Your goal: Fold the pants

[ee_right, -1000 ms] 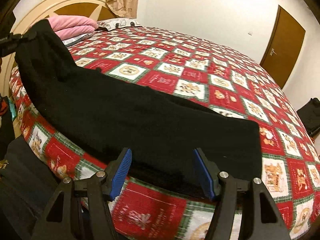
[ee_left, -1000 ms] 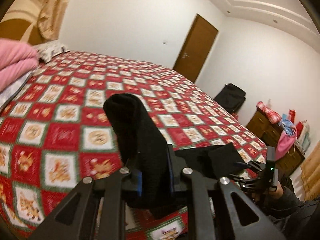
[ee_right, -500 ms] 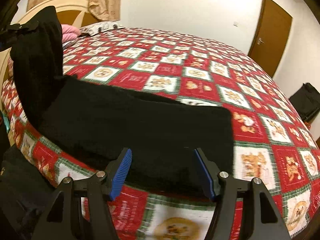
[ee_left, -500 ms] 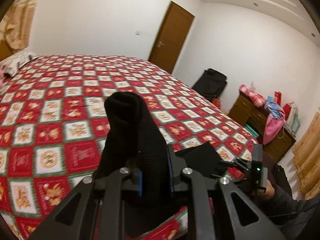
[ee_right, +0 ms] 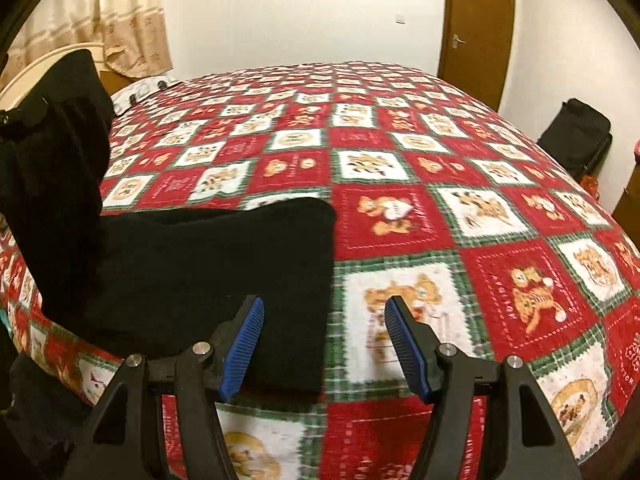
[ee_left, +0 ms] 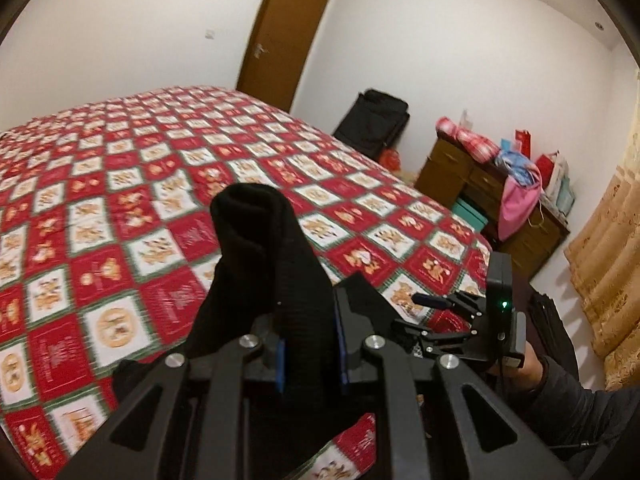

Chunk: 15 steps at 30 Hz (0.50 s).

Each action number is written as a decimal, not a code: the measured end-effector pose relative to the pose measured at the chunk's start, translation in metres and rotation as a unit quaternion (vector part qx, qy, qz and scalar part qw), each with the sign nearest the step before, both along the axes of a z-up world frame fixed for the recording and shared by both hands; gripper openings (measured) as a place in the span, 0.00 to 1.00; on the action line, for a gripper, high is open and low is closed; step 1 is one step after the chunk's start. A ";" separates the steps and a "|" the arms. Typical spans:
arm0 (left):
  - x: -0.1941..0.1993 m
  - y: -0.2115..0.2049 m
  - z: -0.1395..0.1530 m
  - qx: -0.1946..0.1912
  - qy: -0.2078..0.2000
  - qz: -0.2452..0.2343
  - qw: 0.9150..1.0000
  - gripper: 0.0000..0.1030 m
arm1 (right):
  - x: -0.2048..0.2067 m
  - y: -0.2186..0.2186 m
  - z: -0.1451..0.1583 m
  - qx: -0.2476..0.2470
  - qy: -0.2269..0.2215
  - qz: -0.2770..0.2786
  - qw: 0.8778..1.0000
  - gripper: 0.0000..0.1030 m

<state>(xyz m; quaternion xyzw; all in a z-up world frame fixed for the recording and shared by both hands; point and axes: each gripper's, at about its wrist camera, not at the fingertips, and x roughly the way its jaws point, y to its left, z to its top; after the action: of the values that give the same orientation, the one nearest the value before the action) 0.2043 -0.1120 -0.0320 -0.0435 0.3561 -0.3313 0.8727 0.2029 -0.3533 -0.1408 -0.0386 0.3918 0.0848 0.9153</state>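
The black pants [ee_right: 208, 276] lie on the bed [ee_right: 440, 184], at its near edge, on the red, white and green patchwork quilt [ee_right: 500, 248]. Most of the fabric rests flat, with one straight end running across the quilt just ahead of the right gripper [ee_right: 324, 344]. From the flat part, one end of the pants rises off the bed, lifted by the left gripper [ee_left: 310, 354]. That gripper pinches a bunched, ribbed fold of the pants between its blue pads [ee_left: 280, 366], and the fabric sticks up past the fingertips in a rounded hump. The right gripper hangs over the bed's near edge with its jaws spread and nothing between them; one blue pad sits above the pants, the other above bare quilt. A sleeve [ee_left: 572, 396] shows behind the right gripper in the left wrist view.
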 end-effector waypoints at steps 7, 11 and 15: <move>0.011 -0.048 -0.008 0.012 0.018 -0.039 0.999 0.18 | 0.004 -0.019 -0.001 0.015 0.001 -0.024 1.000 0.63; 0.016 -0.072 -0.018 0.026 0.029 -0.053 0.998 0.18 | 0.004 -0.026 -0.001 0.021 0.001 -0.034 0.999 0.63; 0.023 -0.093 -0.034 0.046 0.035 -0.058 0.997 0.19 | 0.005 -0.027 -0.003 0.023 0.002 -0.035 0.999 0.63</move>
<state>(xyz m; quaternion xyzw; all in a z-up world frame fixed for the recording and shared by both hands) 0.2275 -0.2051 -0.0659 0.0057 0.4029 -0.3626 0.8403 0.2081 -0.3801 -0.1443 -0.0034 0.3923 0.0617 0.9178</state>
